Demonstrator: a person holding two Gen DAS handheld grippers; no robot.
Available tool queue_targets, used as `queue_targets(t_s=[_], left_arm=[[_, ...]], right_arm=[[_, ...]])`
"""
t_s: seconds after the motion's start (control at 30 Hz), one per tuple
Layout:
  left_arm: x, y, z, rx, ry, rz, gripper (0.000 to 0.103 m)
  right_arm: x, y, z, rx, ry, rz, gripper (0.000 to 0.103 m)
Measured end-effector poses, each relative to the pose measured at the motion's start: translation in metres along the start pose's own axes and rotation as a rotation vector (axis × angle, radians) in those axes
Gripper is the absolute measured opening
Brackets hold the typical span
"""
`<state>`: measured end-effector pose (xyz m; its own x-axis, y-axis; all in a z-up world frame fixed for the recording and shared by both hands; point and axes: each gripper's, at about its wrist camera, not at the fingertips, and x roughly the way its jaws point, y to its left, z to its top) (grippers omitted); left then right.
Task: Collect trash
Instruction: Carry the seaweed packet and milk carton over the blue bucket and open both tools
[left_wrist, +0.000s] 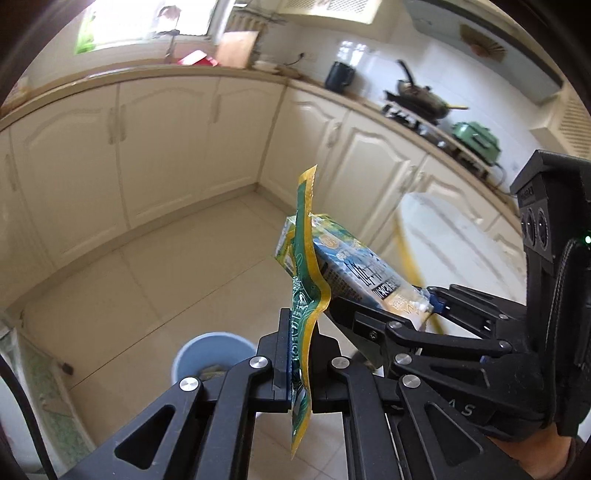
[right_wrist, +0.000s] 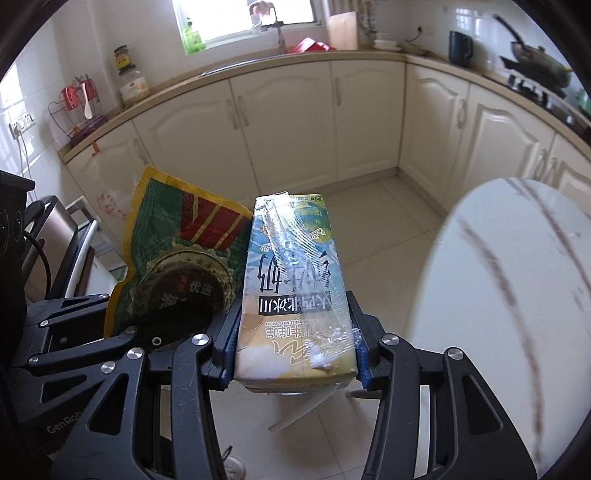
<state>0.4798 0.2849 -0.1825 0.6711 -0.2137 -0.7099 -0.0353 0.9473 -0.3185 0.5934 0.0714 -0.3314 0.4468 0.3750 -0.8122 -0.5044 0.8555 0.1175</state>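
My left gripper (left_wrist: 298, 363) is shut on a green and yellow snack wrapper (left_wrist: 306, 288), held edge-on above the floor. My right gripper (right_wrist: 295, 350) is shut on a milk carton (right_wrist: 291, 280) with a white straw (right_wrist: 303, 410) hanging below it. In the left wrist view the right gripper (left_wrist: 391, 317) holds the carton (left_wrist: 351, 266) just right of the wrapper. In the right wrist view the wrapper (right_wrist: 173, 254) sits left of the carton. A blue bin (left_wrist: 210, 356) stands on the floor below the left gripper.
A round white marble table (right_wrist: 498, 295) is at the right. Cream kitchen cabinets (left_wrist: 166, 147) line the walls, with a kettle (left_wrist: 338, 75) and a pan on the stove (left_wrist: 421, 96) on the counter. The tiled floor (left_wrist: 166, 288) lies between.
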Motion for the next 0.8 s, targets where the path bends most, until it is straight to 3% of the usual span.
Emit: queue_targets(t_s=[0.33,0.47,0.6,0.63,0.7,0.8], left_arm=[[0.105,0.073,-0.015,-0.102,0.208,0.098,0.001],[0.151,0.091,-0.006,-0.114,0.260,0.108,0.002],[0.177,0.103,0.001,-0.142,0.258,0.102,0.001],[0.183,0.105,-0.001,-0.150,0.264,0.113,0.006],[0.195,0.112,-0.003,-0.175,0.280,0.128,0.012],[0.202,0.119,-0.007,-0.206,0.271,0.171,0.045]], right_arm=[[0.162,0.003,-0.027,0.094,0.233,0.076,0.046],[0.204,-0.008,-0.033,0.143,0.273,0.106,0.047],[0.228,-0.019,-0.038,0.182,0.270,0.124,0.048],[0.232,-0.021,-0.040,0.188,0.268,0.119,0.050],[0.239,-0.028,-0.043,0.198,0.280,0.076,0.065],[0.240,-0.034,-0.049,0.207,0.292,0.048,0.076]])
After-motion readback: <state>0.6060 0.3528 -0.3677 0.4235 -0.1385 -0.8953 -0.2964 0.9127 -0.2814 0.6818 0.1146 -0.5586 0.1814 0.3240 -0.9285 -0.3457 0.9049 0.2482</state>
